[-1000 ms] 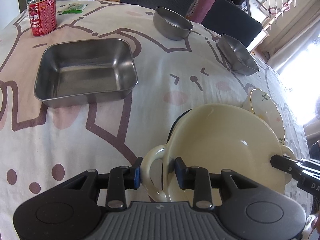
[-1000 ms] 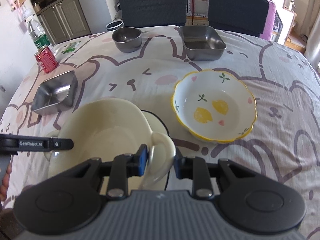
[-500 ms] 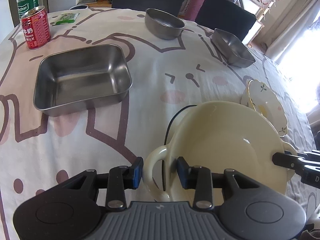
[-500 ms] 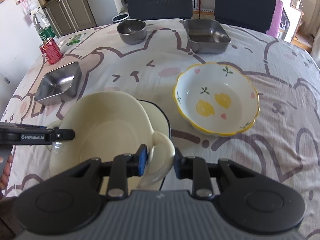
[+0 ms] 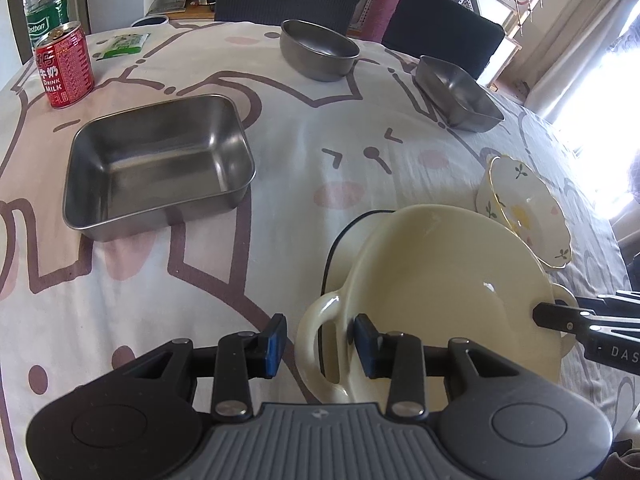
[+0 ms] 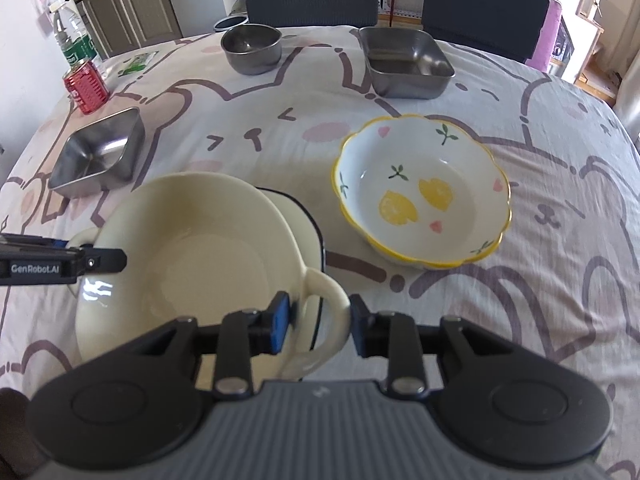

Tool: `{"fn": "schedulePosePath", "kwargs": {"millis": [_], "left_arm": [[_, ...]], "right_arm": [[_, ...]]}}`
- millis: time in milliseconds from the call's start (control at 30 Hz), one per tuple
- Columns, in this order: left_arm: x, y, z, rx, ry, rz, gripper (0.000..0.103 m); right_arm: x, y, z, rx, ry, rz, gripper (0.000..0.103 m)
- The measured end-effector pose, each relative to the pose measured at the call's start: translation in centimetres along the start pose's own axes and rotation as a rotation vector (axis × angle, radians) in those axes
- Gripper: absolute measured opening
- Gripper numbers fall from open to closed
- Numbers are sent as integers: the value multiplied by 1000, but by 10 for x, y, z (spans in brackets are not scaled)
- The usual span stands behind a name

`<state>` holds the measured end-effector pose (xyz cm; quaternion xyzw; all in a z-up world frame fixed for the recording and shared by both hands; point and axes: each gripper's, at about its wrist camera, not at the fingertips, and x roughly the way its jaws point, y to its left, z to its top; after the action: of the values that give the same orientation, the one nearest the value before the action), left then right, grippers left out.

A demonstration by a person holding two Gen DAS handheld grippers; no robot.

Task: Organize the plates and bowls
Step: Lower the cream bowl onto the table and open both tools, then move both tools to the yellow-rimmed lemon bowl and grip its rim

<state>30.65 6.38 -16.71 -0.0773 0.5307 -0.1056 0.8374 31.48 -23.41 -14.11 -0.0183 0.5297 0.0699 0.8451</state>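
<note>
Rests the cream bowl (image 5: 440, 280) inside the black-rimmed dish (image 6: 310, 216) toward the near edge of the table (image 5: 304, 140), just beside the floral bowl (image 6: 420, 196). Has eased the left gripper (image 5: 320, 344) apart since half a second ago: a sliver of gap now shows between the outer pad and the bowl's handle, no longer pinching. Keeps the right gripper (image 6: 319, 326) astride the opposite handle, pads close and one blurred; cannot tell whether gripping or freed. Looks like a release under way. Probably finishes stacking this bowl, leaving the steel tray (image 5: 160, 160) toward the left edge untouched.
</note>
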Motion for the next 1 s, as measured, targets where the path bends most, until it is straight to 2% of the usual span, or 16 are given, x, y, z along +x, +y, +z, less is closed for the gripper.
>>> {"fn": "schedulePosePath", "kwargs": {"millis": [200, 733, 900, 1000], "left_arm": [[-1, -3, 0, 14, 0, 5, 40], [-1, -3, 1, 9, 8, 10, 42], [-2, -8, 1, 24, 21, 76, 53], [-3, -8, 0, 19, 24, 87, 61]], "right_arm": [[6, -1, 1, 12, 12, -16, 37], [8, -13, 2, 60, 17, 30, 38], [12, -16, 2, 76, 14, 21, 54], [12, -17, 1, 84, 11, 32, 56]]}}
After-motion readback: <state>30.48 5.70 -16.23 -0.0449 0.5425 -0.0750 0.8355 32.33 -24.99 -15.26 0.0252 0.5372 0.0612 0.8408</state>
